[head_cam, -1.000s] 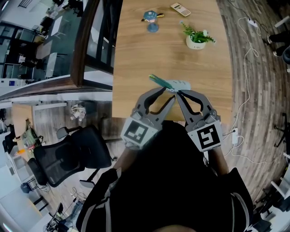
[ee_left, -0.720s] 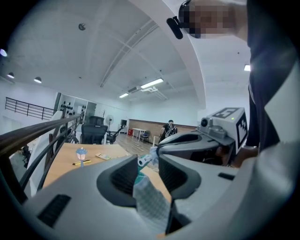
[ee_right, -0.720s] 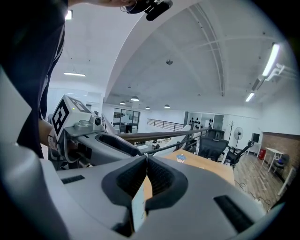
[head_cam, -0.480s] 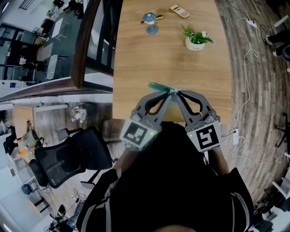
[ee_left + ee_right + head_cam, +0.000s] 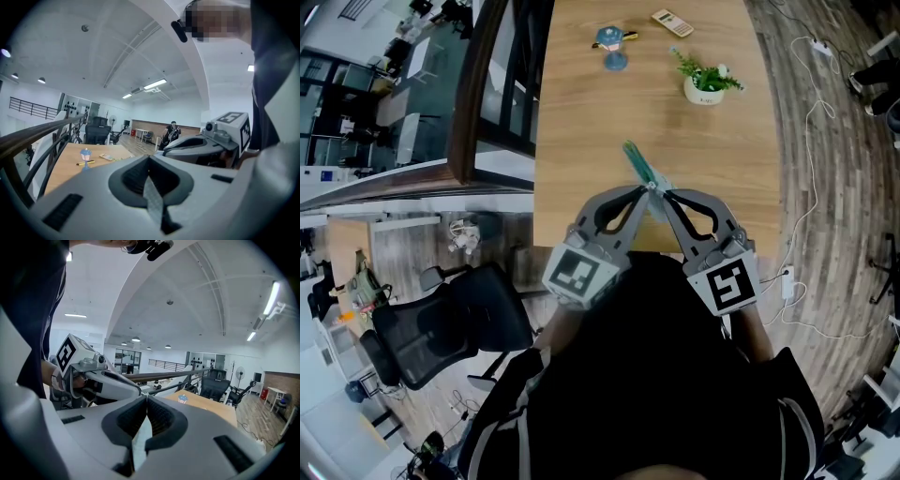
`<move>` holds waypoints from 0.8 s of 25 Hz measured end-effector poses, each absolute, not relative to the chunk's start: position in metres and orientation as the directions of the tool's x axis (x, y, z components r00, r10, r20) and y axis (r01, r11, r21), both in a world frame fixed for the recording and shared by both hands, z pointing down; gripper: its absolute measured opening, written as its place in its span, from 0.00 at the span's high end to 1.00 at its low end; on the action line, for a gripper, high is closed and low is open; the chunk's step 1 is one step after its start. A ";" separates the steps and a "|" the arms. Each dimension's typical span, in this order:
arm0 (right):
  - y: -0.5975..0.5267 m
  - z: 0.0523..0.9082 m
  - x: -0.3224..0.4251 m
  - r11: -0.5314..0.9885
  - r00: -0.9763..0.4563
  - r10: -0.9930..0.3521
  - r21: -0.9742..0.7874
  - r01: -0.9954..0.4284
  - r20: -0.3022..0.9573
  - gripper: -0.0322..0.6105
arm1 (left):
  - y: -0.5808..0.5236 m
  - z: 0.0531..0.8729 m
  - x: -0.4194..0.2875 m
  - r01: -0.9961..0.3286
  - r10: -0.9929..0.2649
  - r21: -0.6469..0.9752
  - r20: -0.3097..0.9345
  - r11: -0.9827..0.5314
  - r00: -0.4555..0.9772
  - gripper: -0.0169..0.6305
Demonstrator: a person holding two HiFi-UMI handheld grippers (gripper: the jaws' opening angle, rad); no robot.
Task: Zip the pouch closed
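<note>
Wood-grain bench [image 5: 581, 112]: long, pale, mostly bare. Nothing standing on it has shifted over the last second.

Left gripper [image 5: 648, 190]: the item that has changed. A second ago its jaws stood wide about the near edge of the pouch [image 5: 643, 167]. They are now together, clamped on a thin grey strip of it.

Right gripper [image 5: 667, 192]: jaws together on a pale sheet of the pouch, as before, tip to tip with the left.

Pouch: green-edged, held in the air above the bench's near end. It formerly lay flatter and pointed left, and has now swung edge-on to point away up the bench.

Reading: both holds look set, so drawing the zip can probably start. Whether the left jaws hold the slider itself cannot be told.

Potted plant [image 5: 705, 82], small blue lamp [image 5: 612, 42]: far end, well apart from the work.
</note>
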State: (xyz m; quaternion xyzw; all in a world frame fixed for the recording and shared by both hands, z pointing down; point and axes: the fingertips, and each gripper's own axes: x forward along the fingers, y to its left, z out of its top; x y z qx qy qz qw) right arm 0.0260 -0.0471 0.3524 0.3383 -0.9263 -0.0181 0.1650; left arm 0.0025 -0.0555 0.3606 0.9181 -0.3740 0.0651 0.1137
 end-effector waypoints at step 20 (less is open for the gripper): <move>-0.038 0.346 0.080 0.777 -0.758 -0.619 0.014 -0.630 0.205 0.93 | -0.099 0.356 -0.098 -0.851 -0.825 0.088 0.212 -0.518 0.524 0.97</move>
